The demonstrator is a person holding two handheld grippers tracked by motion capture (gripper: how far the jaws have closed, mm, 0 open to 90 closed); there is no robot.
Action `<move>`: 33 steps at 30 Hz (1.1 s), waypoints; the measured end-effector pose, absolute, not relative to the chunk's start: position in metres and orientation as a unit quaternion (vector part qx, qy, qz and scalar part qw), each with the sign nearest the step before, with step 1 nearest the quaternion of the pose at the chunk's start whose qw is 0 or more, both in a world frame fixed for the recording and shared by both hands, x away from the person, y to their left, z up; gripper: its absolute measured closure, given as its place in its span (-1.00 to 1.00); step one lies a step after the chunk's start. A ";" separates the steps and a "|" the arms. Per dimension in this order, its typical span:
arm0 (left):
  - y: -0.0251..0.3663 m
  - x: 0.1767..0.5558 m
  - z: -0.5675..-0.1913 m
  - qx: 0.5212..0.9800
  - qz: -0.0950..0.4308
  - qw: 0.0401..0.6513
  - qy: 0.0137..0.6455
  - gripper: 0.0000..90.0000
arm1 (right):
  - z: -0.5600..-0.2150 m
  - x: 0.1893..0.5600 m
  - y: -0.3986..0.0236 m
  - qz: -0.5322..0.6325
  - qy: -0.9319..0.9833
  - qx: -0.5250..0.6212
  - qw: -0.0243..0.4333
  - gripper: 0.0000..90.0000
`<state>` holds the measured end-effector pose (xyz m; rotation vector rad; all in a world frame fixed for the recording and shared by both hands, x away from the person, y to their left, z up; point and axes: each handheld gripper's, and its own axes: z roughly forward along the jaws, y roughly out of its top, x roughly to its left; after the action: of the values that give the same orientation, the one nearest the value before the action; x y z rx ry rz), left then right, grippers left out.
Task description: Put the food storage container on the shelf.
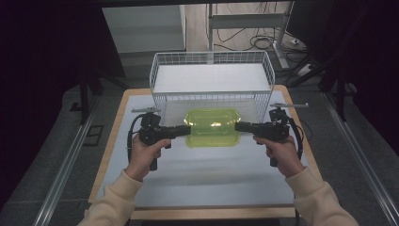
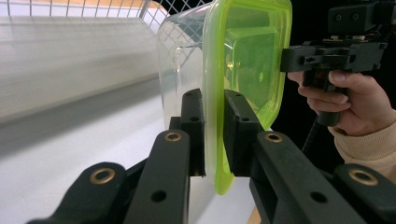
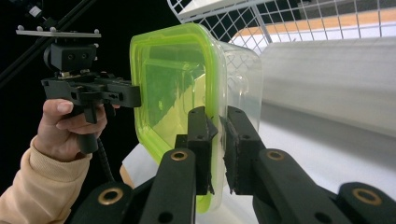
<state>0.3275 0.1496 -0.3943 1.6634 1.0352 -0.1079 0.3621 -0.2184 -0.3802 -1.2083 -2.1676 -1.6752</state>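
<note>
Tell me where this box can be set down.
Free: the bare floor of the white wire basket behind the green-lidded box, and the white mat between box and near table edge. Crowded: the box's two ends, each clamped by a hand-held gripper, left, right.

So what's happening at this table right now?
A person holds a two-jaw tool in each hand. The left gripper and the right gripper each clamp one end of a clear container with a green lid, holding it between them above the white table. Just beyond it stands a white wire basket.
</note>
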 end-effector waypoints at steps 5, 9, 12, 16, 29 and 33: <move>0.151 0.331 -0.383 0.706 -0.038 0.560 0.432 0.78 | -0.373 0.365 -0.218 -0.562 -0.722 -0.398 0.069 0.81; 0.152 0.335 -0.373 0.710 -0.030 0.562 0.423 0.78 | -0.365 0.368 -0.218 -0.569 -0.720 -0.392 0.067 0.81; 0.152 0.340 -0.366 0.711 -0.026 0.561 0.423 0.78 | -0.358 0.373 -0.217 -0.574 -0.719 -0.388 0.061 0.81; 0.152 0.346 -0.360 0.710 -0.026 0.561 0.424 0.78 | -0.353 0.378 -0.217 -0.576 -0.718 -0.387 0.058 0.81; 0.153 0.364 -0.344 0.714 -0.016 0.557 0.424 0.79 | -0.337 0.392 -0.214 -0.581 -0.718 -0.380 0.042 0.81; 0.152 0.369 -0.339 0.712 -0.018 0.557 0.427 0.79 | -0.332 0.397 -0.214 -0.582 -0.718 -0.381 0.038 0.81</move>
<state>0.3695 0.1517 -0.3387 1.6818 1.0074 -0.0429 0.3966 -0.2143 -0.3321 -1.1688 -2.2022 -1.7844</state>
